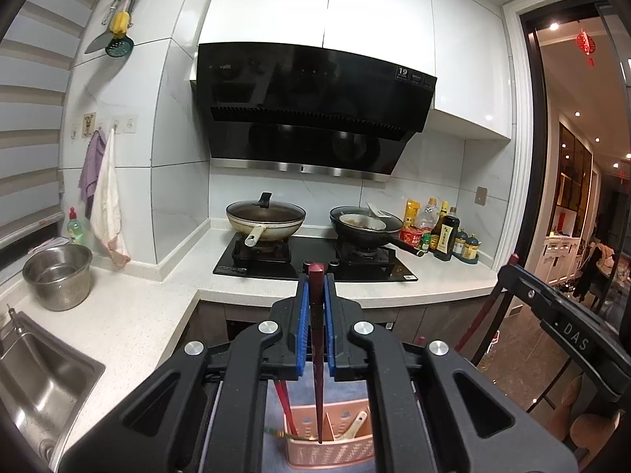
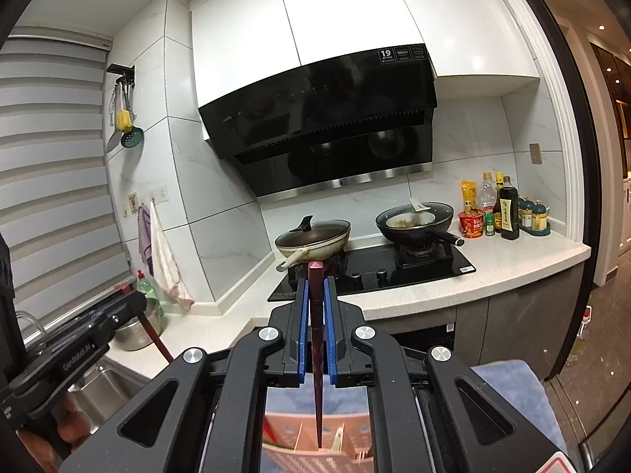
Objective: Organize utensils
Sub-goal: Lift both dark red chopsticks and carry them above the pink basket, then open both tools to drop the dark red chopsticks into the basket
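My left gripper (image 1: 315, 276) is shut on a dark red chopstick (image 1: 316, 354) held upright, its tip down in a pink utensil basket (image 1: 331, 455) below. The basket holds another red chopstick (image 1: 284, 406) and a pale spoon (image 1: 355, 423). My right gripper (image 2: 315, 280) is shut on a second dark red chopstick (image 2: 316, 362), also upright, its tip over the same pink basket (image 2: 315, 457). The right gripper also shows at the right edge of the left wrist view (image 1: 560, 315), the left one at the left edge of the right wrist view (image 2: 79, 339).
The basket stands on a blue cloth (image 2: 508, 390). A white L-shaped counter (image 1: 130, 315) carries a steel pot (image 1: 58, 276) and sink (image 1: 35, 386) on the left. A black hob (image 1: 315, 256) holds two pans (image 1: 266, 220). Bottles (image 1: 445, 232) stand at the right.
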Motion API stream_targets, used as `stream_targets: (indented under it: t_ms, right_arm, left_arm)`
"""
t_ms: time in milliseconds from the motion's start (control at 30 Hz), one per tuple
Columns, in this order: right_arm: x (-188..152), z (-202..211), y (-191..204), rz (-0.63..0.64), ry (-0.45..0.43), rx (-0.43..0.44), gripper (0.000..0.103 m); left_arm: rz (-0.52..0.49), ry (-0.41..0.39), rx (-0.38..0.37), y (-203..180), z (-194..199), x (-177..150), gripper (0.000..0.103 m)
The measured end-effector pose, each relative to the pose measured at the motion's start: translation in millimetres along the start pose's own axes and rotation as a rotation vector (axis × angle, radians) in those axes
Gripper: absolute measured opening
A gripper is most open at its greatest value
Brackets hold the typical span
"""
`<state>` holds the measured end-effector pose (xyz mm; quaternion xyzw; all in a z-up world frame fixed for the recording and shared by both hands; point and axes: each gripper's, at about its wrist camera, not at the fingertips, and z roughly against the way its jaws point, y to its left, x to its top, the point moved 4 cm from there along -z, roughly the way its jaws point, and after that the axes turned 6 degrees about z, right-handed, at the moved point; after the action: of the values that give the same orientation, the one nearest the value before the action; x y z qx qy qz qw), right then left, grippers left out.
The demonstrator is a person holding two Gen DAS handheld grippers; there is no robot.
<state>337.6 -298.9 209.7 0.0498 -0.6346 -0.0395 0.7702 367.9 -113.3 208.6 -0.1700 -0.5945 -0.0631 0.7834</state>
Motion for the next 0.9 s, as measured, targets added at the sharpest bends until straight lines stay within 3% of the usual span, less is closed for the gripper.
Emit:
stream_targets:
  t_ms: [300, 700, 767, 800, 900]
  right_arm:
    - [-41, -53, -5, 0.005, 0.116, -0.005, 0.007]
    - [-90, -82, -8, 0.024, 0.229, -0.016, 0.007]
    - [-94, -81, -8, 0.025, 0.236, -0.018, 0.011]
    - [-93, -81, -8, 0.026, 0.236, -0.024, 0.016]
    - [-93, -77, -7, 0.036, 0.242, -0.047, 0.026]
  left_arm:
    - [0.007, 0.074, 0.007, 6, -45, -30, 0.007]
    - [0.038, 0.148, 0.029, 20, -70, -61, 0.007]
    - [0.04, 0.152, 0.034, 21, -70, -63, 0.008]
    - [0.041, 0.154, 0.038, 21, -70, -64, 0.01]
    - [0.054, 0.166, 0.076, 27, -68, -67, 0.033]
